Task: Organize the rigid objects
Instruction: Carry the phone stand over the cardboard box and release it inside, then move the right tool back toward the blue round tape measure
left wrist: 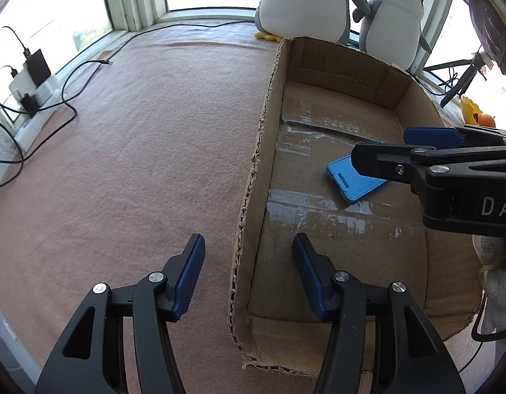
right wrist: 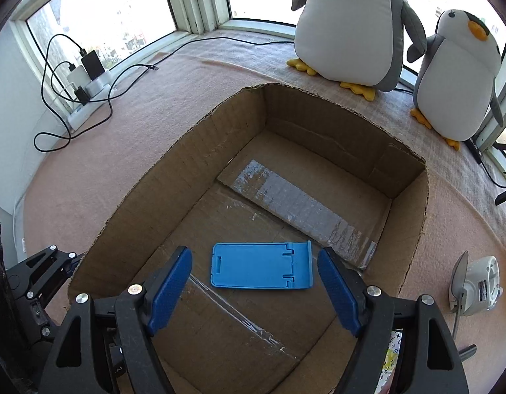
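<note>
- A cardboard box (right wrist: 407,223) with its top cut away sits on a bench covered in pink felt (left wrist: 138,131).
- A flat blue phone stand (right wrist: 261,265) lies on the box floor, toward six o'clock in the right wrist view, well clear of every wall.
- The right gripper (right wrist: 254,275) hangs over the stand with its fingers (right wrist: 171,287) spread wide, wider than the stand is long, and it holds nothing.
- The left gripper (left wrist: 249,272) is also wide open and empty; it straddles the box's near left wall, one finger over the felt, one over the box floor.
- The stand looks already placed, so the step in hand is probably pulling the right gripper out cleanly.
- To do that well, lift straight up before moving sideways, so neither finger clips the stand or catches the ragged box edge.
- Keep the two grippers apart: the right one crosses at three o'clock in the left wrist view, close above the stand.
- A small white device (right wrist: 476,285) rests on the felt outside the box at three to four o'clock; it may be the next thing to collect.
- Two plush penguins (right wrist: 358,23) stand beyond the box at twelve to two o'clock.
</note>
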Demonstrator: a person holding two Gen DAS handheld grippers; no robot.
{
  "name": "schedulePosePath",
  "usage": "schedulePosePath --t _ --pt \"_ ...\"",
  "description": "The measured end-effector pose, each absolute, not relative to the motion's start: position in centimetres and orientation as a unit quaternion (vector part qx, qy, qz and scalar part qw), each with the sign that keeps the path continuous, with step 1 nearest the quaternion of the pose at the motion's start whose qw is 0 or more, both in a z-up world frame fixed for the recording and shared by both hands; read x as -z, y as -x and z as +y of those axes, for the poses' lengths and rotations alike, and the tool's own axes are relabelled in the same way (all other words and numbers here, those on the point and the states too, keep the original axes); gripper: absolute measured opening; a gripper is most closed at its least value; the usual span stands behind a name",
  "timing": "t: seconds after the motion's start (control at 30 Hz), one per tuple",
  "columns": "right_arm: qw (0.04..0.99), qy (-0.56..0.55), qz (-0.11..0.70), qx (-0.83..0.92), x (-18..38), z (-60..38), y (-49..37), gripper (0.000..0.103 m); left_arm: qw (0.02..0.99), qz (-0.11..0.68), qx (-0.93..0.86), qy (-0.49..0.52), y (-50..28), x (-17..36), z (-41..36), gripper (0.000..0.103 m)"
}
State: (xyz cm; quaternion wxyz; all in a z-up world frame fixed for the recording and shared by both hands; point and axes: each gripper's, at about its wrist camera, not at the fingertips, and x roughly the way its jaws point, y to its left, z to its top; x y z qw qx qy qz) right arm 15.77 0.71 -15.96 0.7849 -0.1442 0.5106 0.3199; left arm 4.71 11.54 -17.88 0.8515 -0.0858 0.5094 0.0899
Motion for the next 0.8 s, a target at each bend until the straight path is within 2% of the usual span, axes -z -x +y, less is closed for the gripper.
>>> schedulePosePath --t 0.23,0.8 --pt "0.803 0.101 0.495 -0.316 12.2 -2.7 -14.5 0.076 0.852 0.509 -0.090 0.086 -4.7 17.9 11.6 0.055" --pt "0.874 0.068 0.441 -0.193 0.0 -19.9 -6.8 0.076 0.854 0.509 -0.086 0.065 -5.2 17.8 11.1 0.055"
